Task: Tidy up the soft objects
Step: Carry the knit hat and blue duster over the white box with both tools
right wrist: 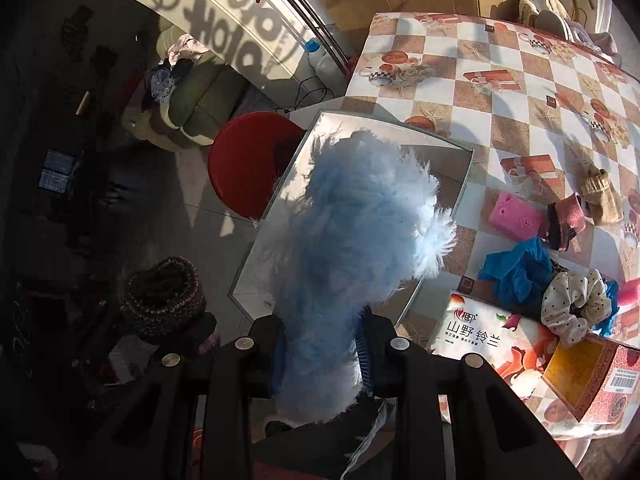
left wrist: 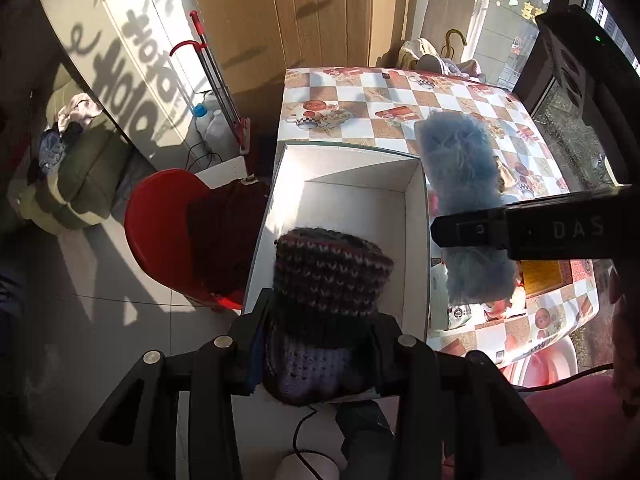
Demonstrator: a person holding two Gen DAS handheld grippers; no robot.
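My left gripper (left wrist: pixel 316 344) is shut on a dark striped knitted piece (left wrist: pixel 328 276), held above the near end of an open white box (left wrist: pixel 416 216) on the table's left edge. My right gripper (right wrist: pixel 322 344) is shut on a fluffy light-blue piece (right wrist: pixel 360 224), held over the box's right side (right wrist: pixel 460 196). The blue piece also shows in the left wrist view (left wrist: pixel 460 160), and the knitted piece shows in the right wrist view (right wrist: pixel 164 300). The box's inside looks bare where it shows.
On the checkered tablecloth (right wrist: pixel 500 80) lie a pink sponge (right wrist: pixel 514 214), a maroon sock (right wrist: pixel 564 220), a beige knit item (right wrist: pixel 600 196), blue cloth (right wrist: pixel 516 276), a dotted scrunchie (right wrist: pixel 572 304) and a tissue pack (right wrist: pixel 488 340). A red chair (left wrist: pixel 160 232) stands left of the table.
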